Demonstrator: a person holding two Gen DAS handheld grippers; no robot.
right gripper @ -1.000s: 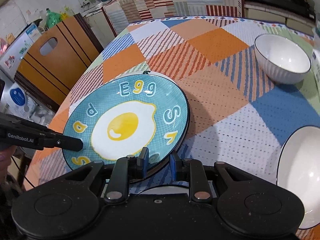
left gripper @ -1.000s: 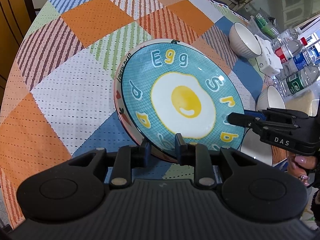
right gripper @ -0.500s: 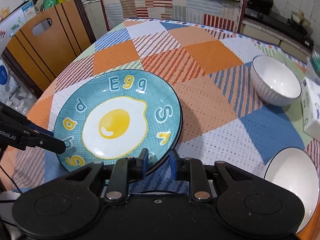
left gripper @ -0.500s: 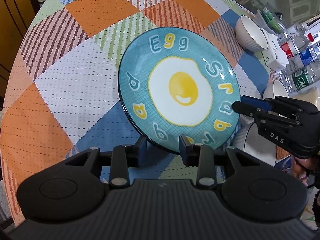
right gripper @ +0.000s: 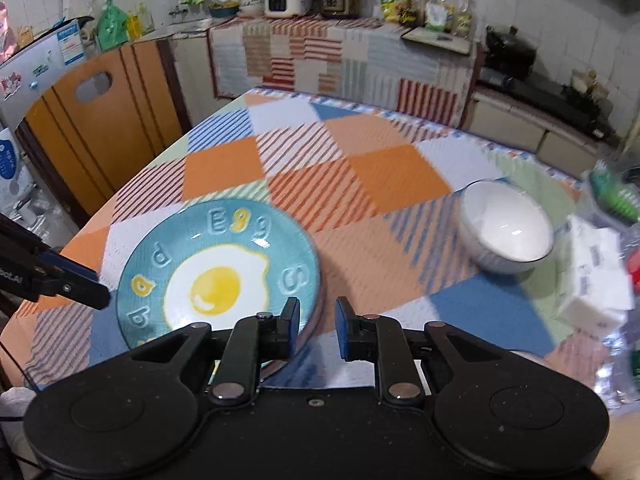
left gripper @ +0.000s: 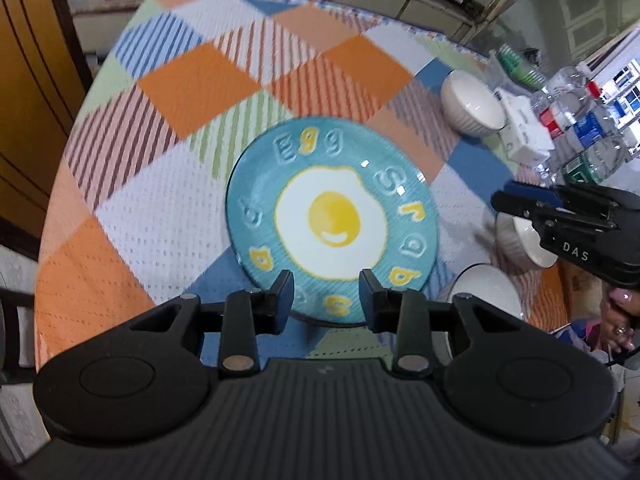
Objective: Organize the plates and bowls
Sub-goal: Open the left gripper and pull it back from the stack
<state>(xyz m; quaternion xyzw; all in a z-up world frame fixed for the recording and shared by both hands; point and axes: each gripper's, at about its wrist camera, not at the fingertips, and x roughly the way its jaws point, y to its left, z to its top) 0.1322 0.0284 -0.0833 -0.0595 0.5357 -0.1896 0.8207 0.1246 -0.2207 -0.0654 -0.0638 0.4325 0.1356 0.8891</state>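
Each camera sits on its own gripper, looking forward and down at the table (left gripper: 168,184) from close by — and both see the same egg plate (left gripper: 332,220) (right gripper: 218,272).

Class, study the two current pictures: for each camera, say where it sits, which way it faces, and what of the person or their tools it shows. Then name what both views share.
Left wrist: rides the left gripper, looking along its open fingers over the egg plate on the checked tablecloth; the right gripper and a hand show at right.
Right wrist: rides the right gripper, facing the kitchen counter; the left gripper enters at left.
Shared: plate, tablecloth, white bowl.
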